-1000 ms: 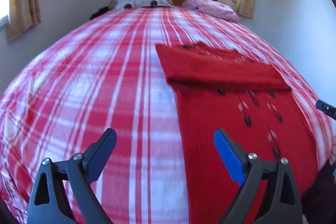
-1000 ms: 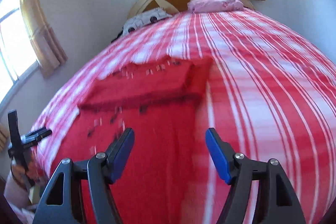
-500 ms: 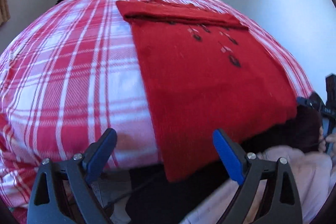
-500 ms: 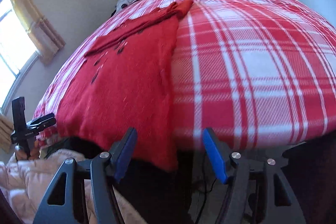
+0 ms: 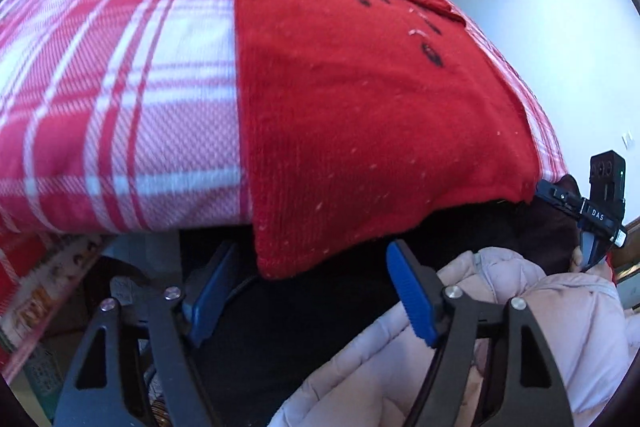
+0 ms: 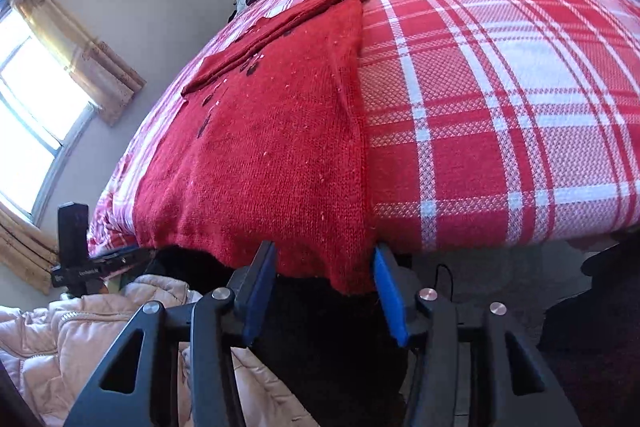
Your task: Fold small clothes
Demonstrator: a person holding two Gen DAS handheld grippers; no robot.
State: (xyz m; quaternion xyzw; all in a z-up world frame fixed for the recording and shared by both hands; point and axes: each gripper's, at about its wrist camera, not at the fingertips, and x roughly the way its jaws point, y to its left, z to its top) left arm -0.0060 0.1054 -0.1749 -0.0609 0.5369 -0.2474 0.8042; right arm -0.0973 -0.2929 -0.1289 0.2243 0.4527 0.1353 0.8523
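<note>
red sweater point(image 5: 360, 99) lies flat on the plaid bed point(image 5: 120, 87), hem hanging off the near edge so left gripper point(image 5: 308, 291) and right gripper point(image 6: 324, 291), fingers spread but closing, each bracket a hem corner, nothing pinched yet.

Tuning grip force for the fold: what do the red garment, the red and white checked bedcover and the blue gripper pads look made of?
Red garment: knit, probably wool or acrylic; visible knit ribs, pale lint specks, matte.
Red and white checked bedcover: woven cloth, likely cotton; coarse basket-like weave shows, matte.
Blue gripper pads: probably rubber or soft plastic; ridged face, slight sheen.
</note>
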